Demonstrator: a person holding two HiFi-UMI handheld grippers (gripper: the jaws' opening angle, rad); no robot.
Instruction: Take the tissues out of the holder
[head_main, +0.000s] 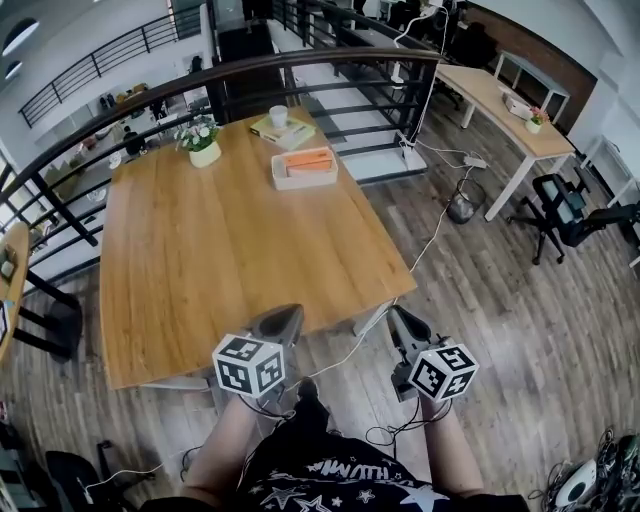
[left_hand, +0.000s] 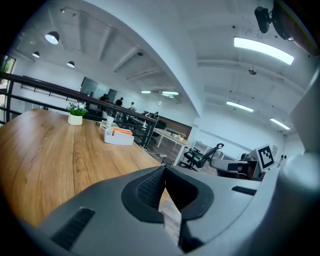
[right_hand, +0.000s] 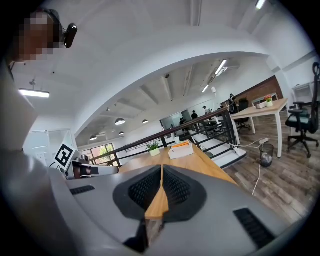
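A white tissue holder (head_main: 304, 168) with an orange pack of tissues in it stands at the far right part of the wooden table (head_main: 220, 250). It also shows small in the left gripper view, tissue holder (left_hand: 119, 136), and in the right gripper view, tissue holder (right_hand: 181, 149). Both grippers are held low at the table's near edge, far from the holder. My left gripper (head_main: 280, 325) hovers over the near right corner, jaws shut and empty. Just off that corner, above the floor, my right gripper (head_main: 405, 325) is shut with nothing in it.
A potted plant (head_main: 203, 140) and a book with a white cup (head_main: 281, 125) stand at the table's far edge, by a dark railing (head_main: 300, 65). Cables (head_main: 440, 220) run over the floor at right, past a bin (head_main: 462, 207), a second desk (head_main: 500, 100) and an office chair (head_main: 565, 210).
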